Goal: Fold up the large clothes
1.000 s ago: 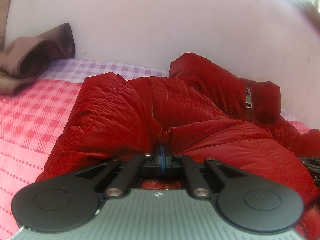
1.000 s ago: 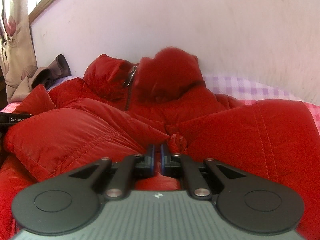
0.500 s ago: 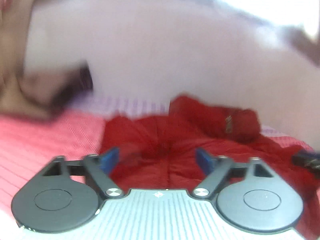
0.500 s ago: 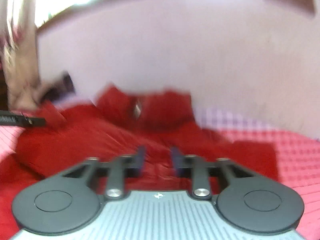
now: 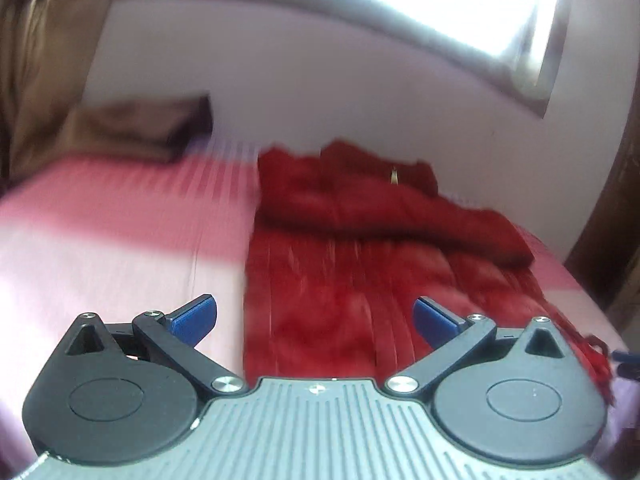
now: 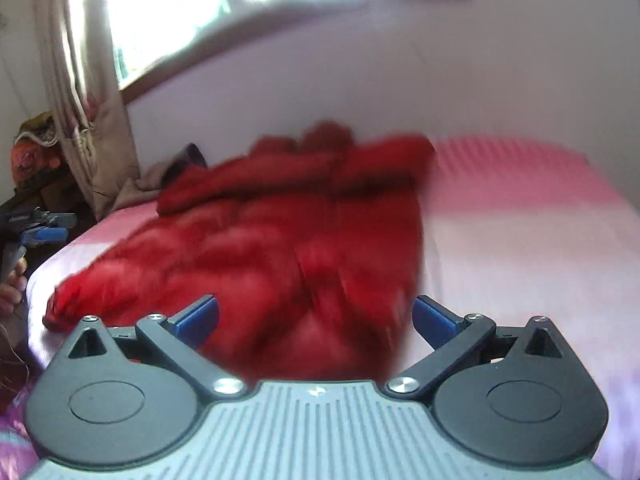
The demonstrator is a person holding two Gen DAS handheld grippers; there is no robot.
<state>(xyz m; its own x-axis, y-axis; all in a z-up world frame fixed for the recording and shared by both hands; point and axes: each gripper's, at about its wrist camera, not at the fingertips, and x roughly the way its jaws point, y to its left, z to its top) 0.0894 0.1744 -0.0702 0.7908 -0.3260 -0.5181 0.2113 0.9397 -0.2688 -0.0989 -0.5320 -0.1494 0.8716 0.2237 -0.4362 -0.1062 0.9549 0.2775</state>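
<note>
A red puffer jacket (image 5: 360, 240) lies folded on the pink checked bed (image 5: 120, 220), its collar and zipper toward the wall. My left gripper (image 5: 316, 314) hovers back from the jacket's near hem, jaws opening wide, blue pads apart, only air between them. In the right wrist view the same jacket (image 6: 280, 232) spreads across the bed (image 6: 520, 220), one sleeve cuff at the near left edge. My right gripper (image 6: 316, 314) is likewise pulled back above the hem, its jaws opening, nothing pinched. Both views are motion-blurred.
A brown cloth (image 5: 152, 128) lies by the wall at the back left. A curtain (image 6: 80, 100) hangs beside a bright window (image 6: 200, 8). The other gripper (image 6: 40, 228) and a hand (image 6: 12, 280) show off the bed's left edge.
Both grippers were shut on red jacket fabric. They have let go, opened wide and pulled back, so the whole jacket and more of the bed now show.
</note>
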